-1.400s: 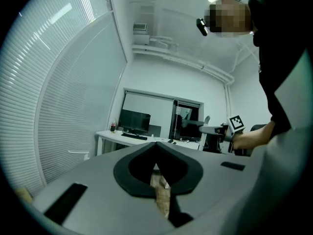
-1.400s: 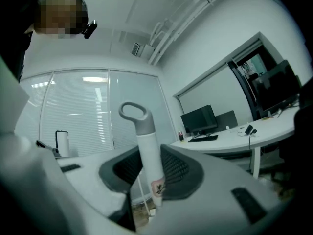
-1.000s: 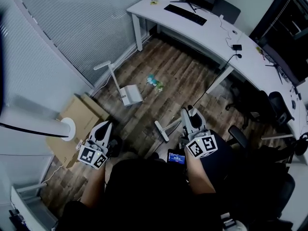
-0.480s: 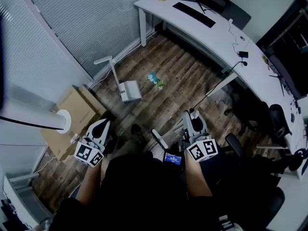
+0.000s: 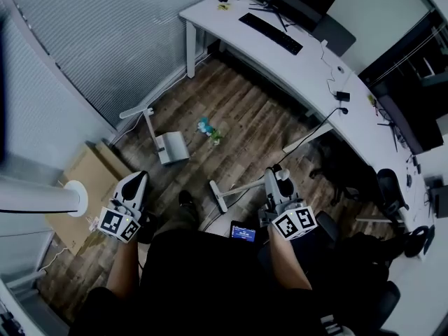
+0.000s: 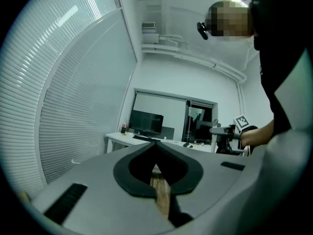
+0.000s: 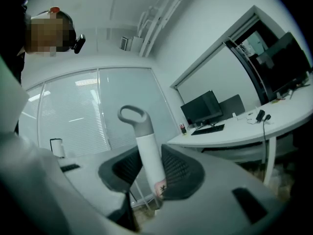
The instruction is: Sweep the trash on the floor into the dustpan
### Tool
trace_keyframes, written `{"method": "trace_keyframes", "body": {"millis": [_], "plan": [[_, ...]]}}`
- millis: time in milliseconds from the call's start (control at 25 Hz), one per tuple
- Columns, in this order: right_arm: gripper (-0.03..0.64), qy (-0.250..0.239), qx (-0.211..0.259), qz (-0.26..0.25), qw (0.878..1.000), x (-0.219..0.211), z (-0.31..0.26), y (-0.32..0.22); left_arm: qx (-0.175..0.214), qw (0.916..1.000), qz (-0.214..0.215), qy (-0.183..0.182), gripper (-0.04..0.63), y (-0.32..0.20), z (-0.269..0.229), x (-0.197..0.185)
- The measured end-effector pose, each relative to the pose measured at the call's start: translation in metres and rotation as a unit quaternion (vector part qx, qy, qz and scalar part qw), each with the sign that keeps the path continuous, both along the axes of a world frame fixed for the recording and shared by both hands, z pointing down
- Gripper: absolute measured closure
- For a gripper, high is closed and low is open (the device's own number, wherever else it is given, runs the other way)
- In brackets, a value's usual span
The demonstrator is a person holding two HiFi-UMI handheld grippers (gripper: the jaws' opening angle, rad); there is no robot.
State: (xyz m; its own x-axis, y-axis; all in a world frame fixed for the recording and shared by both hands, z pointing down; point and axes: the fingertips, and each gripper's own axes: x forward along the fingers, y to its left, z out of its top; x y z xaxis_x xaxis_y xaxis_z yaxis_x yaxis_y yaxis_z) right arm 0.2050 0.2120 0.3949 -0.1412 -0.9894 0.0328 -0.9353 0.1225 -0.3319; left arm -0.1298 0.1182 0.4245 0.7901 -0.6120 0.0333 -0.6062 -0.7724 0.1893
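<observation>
Between the jaws of the right gripper [image 7: 151, 173] a white broom handle [image 7: 145, 148] is clamped; the left gripper [image 6: 155, 155] is seen shut, empty; dustpan [image 5: 171, 148] and trash [image 5: 208, 130] are seen on the wooden floor [image 5: 245, 117].

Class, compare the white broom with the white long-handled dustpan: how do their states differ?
The white broom is gripped by its handle in the right gripper; the white long-handled dustpan stands free on the wooden floor. The broom's head is by the person's foot; the dustpan sits nearer the colourful trash. Both are white and long-handled.
</observation>
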Motion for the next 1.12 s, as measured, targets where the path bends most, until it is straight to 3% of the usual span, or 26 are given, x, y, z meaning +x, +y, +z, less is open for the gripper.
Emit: {"method": "trace_keyframes", "body": {"millis": [480,680,880,1120], "plan": [[0.508,0.034,-0.009,0.058,0.998,0.046,-0.015,-0.118,0.020,0.9998,0.004,-0.008,0.600,-0.137,-0.013,-0.007],[0.508,0.031,0.010,0.074,0.997,0.067,-0.027,-0.165,0.005,0.9996,-0.008,-0.025,0.600,-0.179,-0.003,-0.014],[0.508,0.029,0.020,0.078,0.996,0.098,-0.041,-0.200,0.005,0.9976,-0.004,-0.069,0.598,-0.206,0.003,0.003],[0.508,0.024,0.010,0.059,0.998,0.121,-0.022,-0.262,0.016,0.9859,0.022,-0.165,0.571,-0.247,0.017,0.027]]}}
